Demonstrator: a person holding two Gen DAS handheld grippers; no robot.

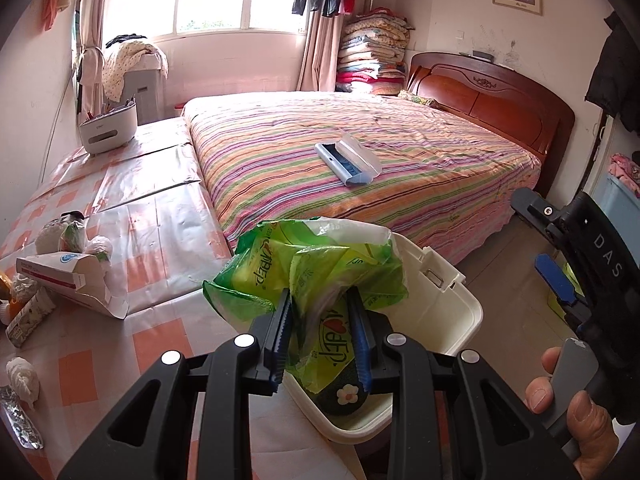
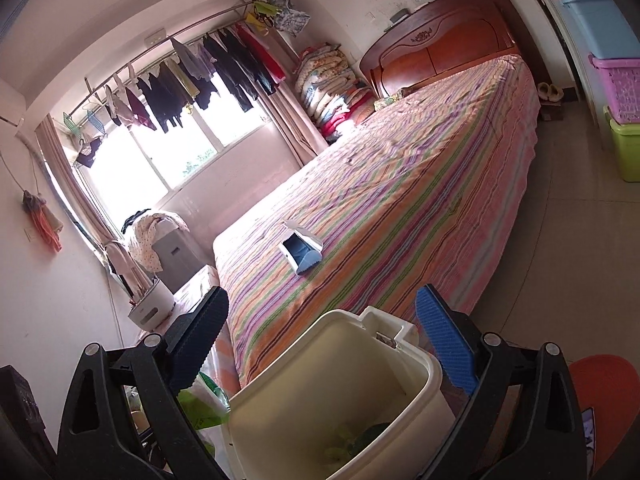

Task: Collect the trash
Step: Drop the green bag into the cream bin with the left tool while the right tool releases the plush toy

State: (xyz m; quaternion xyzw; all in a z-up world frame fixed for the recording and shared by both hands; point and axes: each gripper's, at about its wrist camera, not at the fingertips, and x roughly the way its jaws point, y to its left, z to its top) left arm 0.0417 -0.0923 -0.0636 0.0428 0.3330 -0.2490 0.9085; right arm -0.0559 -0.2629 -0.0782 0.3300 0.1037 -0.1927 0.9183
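Several scraps of trash lay at the far left of the checked counter: a torn white carton, a crumpled tissue and a strip of foil at the near left edge, all well apart from either tool. Moving right, the left tool had its jaws pinched narrow on a crumpled green plastic wrapper, holding it directly above the open mouth of the cream bin. The wrapper's long axis ran roughly up and away from the fingertips, its lower end dipping inside the bin's rim and its bulk ballooning above. Since the bin sat straight beneath the wrapper, the coming move looked like a simple let-go, with no sideways travel needed. A wrapper this light and springy could cling to a pad or catch on the rim rather than drop clean.

Further right, the right tool hovered with its jaws spread wide and empty, straddling the bin from above without visibly touching it; some green scraps already lay at the bottom. The left tool was plainly the nearer to the remaining counter trash. Beyond, a striped bed carried a blue-and-white case.
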